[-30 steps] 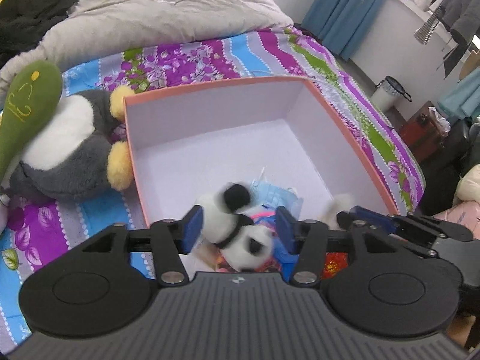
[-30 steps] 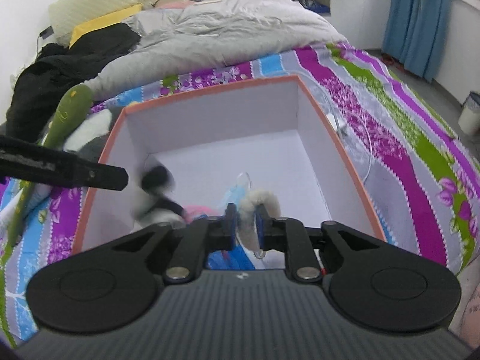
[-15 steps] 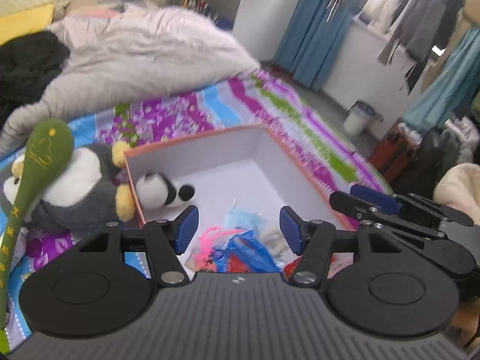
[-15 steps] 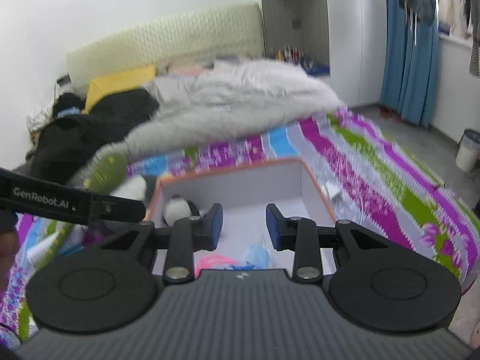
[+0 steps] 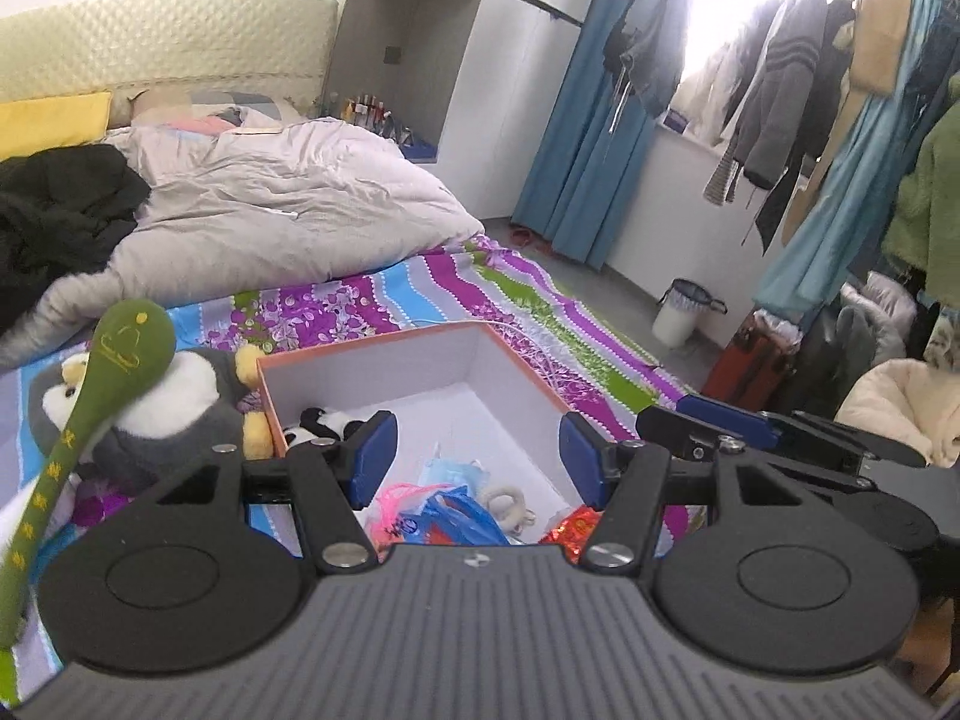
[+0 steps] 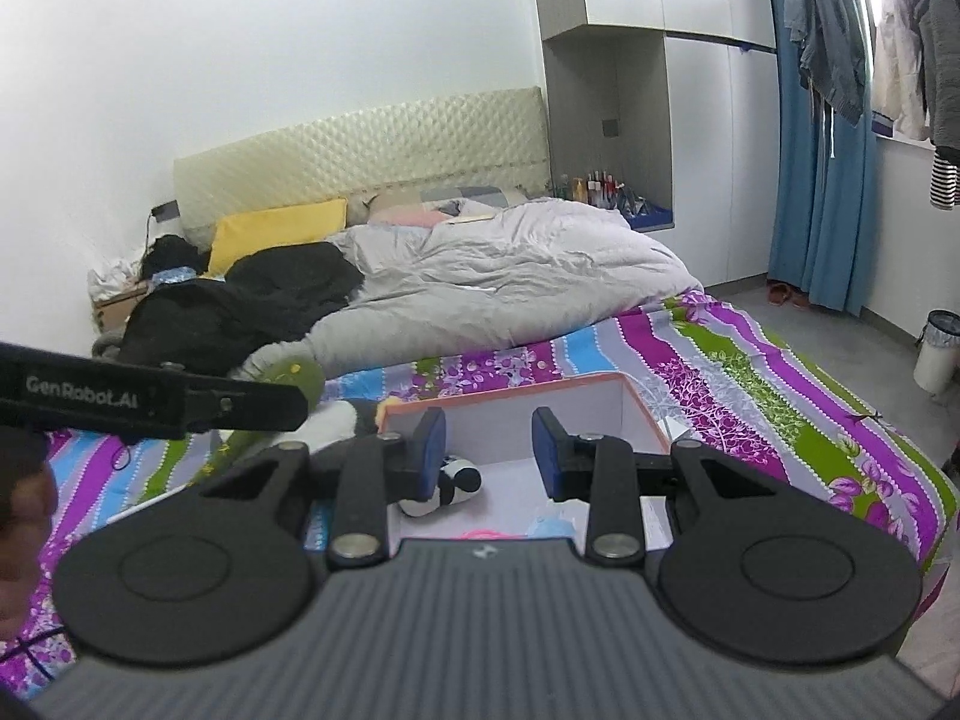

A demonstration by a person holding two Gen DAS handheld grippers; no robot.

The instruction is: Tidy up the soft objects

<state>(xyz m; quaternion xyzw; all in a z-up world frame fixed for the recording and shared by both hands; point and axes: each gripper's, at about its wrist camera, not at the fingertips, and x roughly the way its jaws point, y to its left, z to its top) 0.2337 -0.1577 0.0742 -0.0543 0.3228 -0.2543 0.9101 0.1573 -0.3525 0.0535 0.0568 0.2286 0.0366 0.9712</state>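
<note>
Nearest, the left gripper (image 5: 477, 459) and the right gripper (image 6: 487, 450) both hang with jaws apart and nothing between them. Below them, the orange-rimmed box (image 5: 420, 333) on the striped bedspread (image 5: 540, 306) already holds the panda plush (image 5: 321, 423) at its 9 o'clock wall, with a blue face mask (image 5: 450, 471), a pale fluffy ring (image 5: 507, 504) and bags toward 6 o'clock. Beyond the box's 9 o'clock side, the penguin plush (image 5: 180, 402) and the green plush spoon (image 5: 114, 372) lie outside, seemingly left to sort.
</note>
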